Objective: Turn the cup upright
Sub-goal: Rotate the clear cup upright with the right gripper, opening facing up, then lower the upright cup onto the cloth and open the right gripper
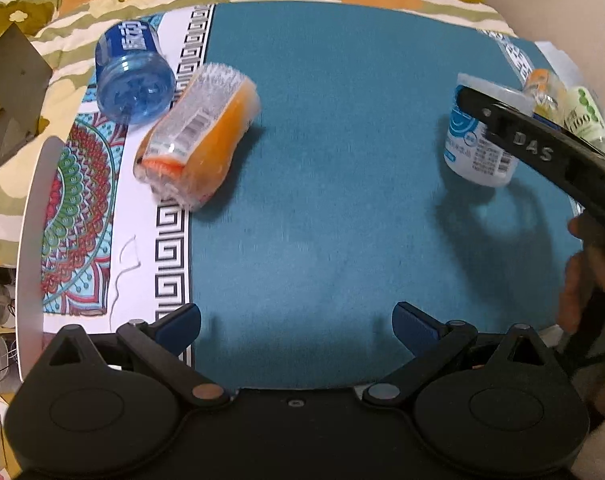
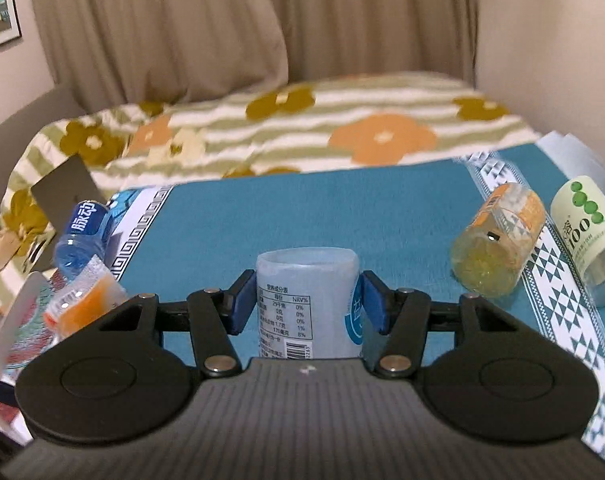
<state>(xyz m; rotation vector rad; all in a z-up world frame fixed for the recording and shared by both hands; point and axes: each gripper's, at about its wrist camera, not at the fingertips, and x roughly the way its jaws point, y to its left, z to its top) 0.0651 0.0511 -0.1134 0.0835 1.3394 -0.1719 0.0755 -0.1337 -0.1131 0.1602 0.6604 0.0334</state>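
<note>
A pale blue-white cup (image 2: 308, 304) with a printed label stands upright on the teal mat (image 2: 322, 208), between my right gripper's (image 2: 308, 304) blue pads, which touch its sides. In the left wrist view the same cup (image 1: 472, 148) stands at the right with the right gripper's black finger (image 1: 514, 136) across it. My left gripper (image 1: 296, 326) is open and empty, low over the mat's near edge, well left of the cup.
An orange-filled bottle (image 1: 200, 136) and a blue bottle (image 1: 132, 74) lie on the mat's left border. A yellow jar (image 2: 498, 240) and a pale green bottle (image 2: 590, 236) lie at the right. A flowered bedspread (image 2: 342, 128) lies behind.
</note>
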